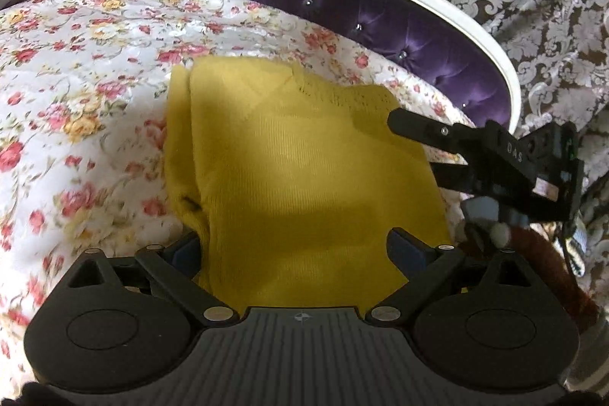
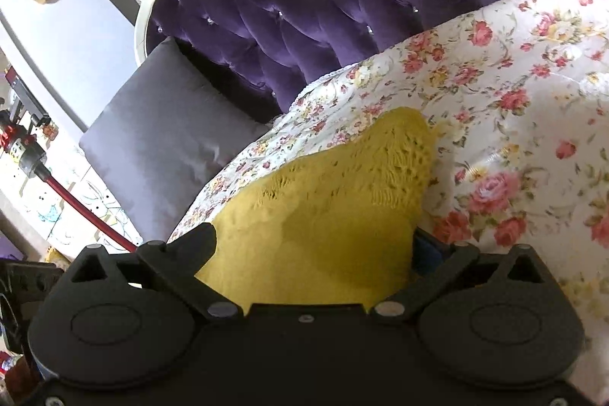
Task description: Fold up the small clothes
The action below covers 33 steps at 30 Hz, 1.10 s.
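Both grippers' jaws spread w/ yellow knit garment (image 1: 304, 170) lying btwn them.

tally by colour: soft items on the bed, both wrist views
Yellow: 1, the knit garment
Floral white: 1, the bedspread
Grey: 1, the cushion
Total: 3
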### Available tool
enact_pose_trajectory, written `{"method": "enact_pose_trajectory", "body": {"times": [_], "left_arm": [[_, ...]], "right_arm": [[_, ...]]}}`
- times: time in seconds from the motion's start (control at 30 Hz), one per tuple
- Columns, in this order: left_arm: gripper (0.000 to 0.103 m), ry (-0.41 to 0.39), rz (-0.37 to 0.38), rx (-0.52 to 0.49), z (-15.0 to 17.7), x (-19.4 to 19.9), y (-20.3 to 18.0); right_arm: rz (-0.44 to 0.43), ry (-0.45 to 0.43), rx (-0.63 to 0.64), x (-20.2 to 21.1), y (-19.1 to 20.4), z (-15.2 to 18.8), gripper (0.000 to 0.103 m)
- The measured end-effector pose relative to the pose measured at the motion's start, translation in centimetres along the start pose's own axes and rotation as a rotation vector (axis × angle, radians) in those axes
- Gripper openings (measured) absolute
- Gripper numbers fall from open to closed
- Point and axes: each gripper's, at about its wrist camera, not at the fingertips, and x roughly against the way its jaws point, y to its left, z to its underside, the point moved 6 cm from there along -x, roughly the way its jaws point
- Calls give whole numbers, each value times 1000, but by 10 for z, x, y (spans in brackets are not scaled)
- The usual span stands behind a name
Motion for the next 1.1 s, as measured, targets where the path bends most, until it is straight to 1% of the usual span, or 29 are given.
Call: {"method": "enact_pose_trajectory", "body": {"times": [0.1, 0.13, 0.17, 0.2, 0.23, 0.27, 0.3, 0.33, 0.37, 0.43, 0.5, 0.6, 0.7, 0.8, 0.9, 1.0, 1.03, 1.1], "left_arm": [[97, -14, 2, -8, -1, -3, -1], [95, -22, -1, -2, 0, -2, -1], [82, -29, -2, 11, 0, 0, 0], [65, -28, 3, 27, 1, 1, 1], [54, -21, 10, 48, 1, 2, 3], [32, -8, 18, 71, 1, 2, 5], [21, 6, 28, 95, 2, 1, 7], [21, 14, 36, 108, 3, 0, 7], [19, 16, 35, 103, 4, 1, 5], [19, 15, 43, 84, 5, 5, -3], [19, 24, 96, 99, 8, 12, -13], [19, 52, 141, 96, 18, 20, -28], [19, 101, 191, 94, 37, 27, -46], [19, 146, 231, 96, 59, 37, -62], [19, 190, 270, 112, 85, 49, -71], [19, 228, 266, 130, 108, 51, -69], [19, 246, 247, 136, 117, 51, -64], [19, 276, 187, 131, 135, 49, -52]], "right_arm": [[-11, 0, -3, -3, -2, -2, 102], [-10, 6, -7, -4, -2, -3, 98], [-1, 11, -10, -4, -3, -4, 84], [18, 19, -15, -4, -4, -4, 62], [51, 24, -13, -3, -6, -4, 52], [73, 26, -5, -2, -6, -3, 48], [73, 23, -5, 1, -6, -2, 46], [73, 18, -10, 4, -5, -1, 45], [79, 12, -16, 8, -4, -1, 43], [87, -2, -26, 18, 1, -1, 41], [94, -9, -30, 32, 7, 1, 41], [125, -4, -34, 54, 16, 6, 40], [161, 11, -45, 77, 22, 19, 40], [186, 35, -85, 102, 27, 37, 40], [183, 73, -123, 126, 34, 57, 40], [171, 103, -140, 144, 41, 73, 41], [187, 107, -134, 149, 41, 78, 42], [274, 112, -80, 155, 40, 84, 44]]}}
